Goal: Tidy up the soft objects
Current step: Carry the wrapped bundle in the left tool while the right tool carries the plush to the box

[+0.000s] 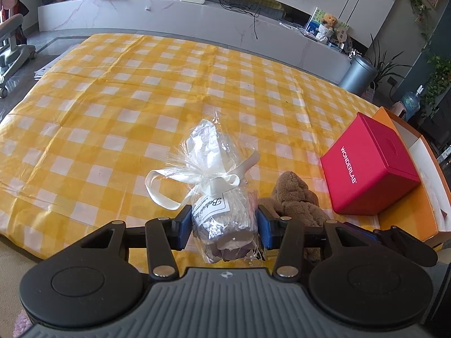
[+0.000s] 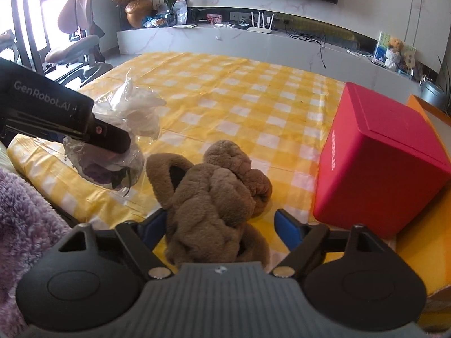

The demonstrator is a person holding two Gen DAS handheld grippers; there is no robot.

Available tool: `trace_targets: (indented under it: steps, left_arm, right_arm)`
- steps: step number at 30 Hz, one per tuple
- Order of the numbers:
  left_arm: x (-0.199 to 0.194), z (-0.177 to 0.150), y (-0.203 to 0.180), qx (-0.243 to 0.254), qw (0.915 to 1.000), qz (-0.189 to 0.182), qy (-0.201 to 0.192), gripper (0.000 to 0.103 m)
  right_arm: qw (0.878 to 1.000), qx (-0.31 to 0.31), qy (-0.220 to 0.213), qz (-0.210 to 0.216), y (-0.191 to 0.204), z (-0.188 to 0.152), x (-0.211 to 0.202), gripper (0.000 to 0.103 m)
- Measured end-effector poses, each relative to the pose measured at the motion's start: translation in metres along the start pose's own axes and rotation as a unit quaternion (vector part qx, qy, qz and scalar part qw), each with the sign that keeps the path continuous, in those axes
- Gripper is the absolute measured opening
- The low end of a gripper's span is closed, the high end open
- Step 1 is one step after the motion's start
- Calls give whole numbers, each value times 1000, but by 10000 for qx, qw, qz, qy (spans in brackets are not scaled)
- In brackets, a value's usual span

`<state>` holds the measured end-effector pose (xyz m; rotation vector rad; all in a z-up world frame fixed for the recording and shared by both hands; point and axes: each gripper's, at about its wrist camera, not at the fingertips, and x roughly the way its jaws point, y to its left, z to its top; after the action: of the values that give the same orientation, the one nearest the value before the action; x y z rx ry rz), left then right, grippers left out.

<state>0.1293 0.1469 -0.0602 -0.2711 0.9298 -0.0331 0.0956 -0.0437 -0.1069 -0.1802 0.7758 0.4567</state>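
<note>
Lower centre of the left wrist view: the left hand-held gripper (image 1: 224, 226) is closed on the cellophane-wrapped bundle (image 1: 218, 197) (tied with a white ribbon) above the yellow checked cloth (image 1: 141, 90). Lower centre of the right wrist view: the right hand-held gripper (image 2: 222, 226) stands wide apart around the brown plush toy (image 2: 214, 197), left of the red box (image 2: 377, 163); whether it touches the toy cannot be told.

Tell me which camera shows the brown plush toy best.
The right wrist view: the brown plush toy lies whole and central between the open right gripper fingers. The left wrist view shows only part of it, behind the left gripper and its cellophane-wrapped bundle.
</note>
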Motion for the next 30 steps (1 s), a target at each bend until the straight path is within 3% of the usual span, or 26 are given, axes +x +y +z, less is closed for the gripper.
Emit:
trace_targets:
  steps: [3, 4, 5, 8, 19, 30]
  left_arm:
    - [0, -1, -3, 55, 10000, 3, 25, 54]
    - [0, -1, -3, 69, 10000, -3, 32, 54]
    - [1, -1, -4, 82, 10000, -2, 39, 54]
    - [1, -1, -6, 99, 9999, 24, 57, 54]
    - [-31, -2, -27, 291, 9993, -32, -229, 54]
    - [-69, -13, -78, 720, 9956, -289, -535, 53]
  right_arm:
    - [9997, 101, -57, 206, -4, -1, 4, 73]
    - [9993, 147, -36, 330, -5, -1, 6, 57]
    - [9989, 204, 14, 412, -6, 0, 8, 52]
    - [9990, 184, -22, 406, -4, 1, 6, 44]
    - [9972, 508, -340, 439, -18, 10, -36, 40]
    - [9913, 916, -822, 473, -42, 3, -107, 40]
